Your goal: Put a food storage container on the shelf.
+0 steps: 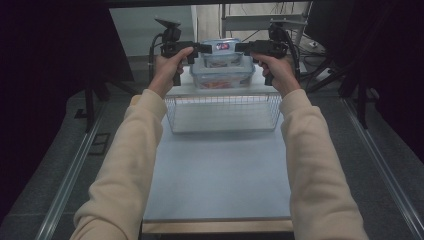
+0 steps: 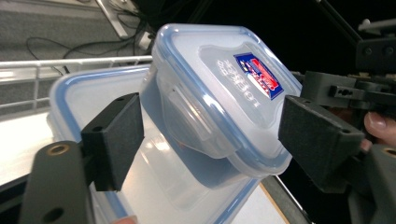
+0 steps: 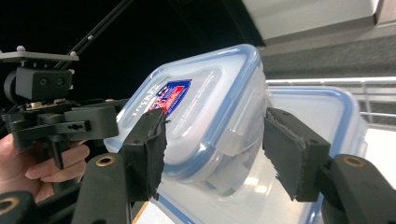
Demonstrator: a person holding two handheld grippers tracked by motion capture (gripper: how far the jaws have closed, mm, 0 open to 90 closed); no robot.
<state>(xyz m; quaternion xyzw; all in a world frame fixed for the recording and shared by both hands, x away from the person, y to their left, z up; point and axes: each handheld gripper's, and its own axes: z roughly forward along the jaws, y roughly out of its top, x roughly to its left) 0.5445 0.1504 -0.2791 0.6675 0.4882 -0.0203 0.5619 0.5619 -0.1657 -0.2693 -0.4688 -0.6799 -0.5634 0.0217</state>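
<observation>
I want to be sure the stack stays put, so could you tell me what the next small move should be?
Probably draw both grippers straight apart: the small container sits on the large container, and the left gripper and right gripper stand open around it.

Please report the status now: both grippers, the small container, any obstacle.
Left gripper and right gripper open, jaws flanking small container. It sits stacked on large container. Wire basket below; nothing blocking.
</observation>
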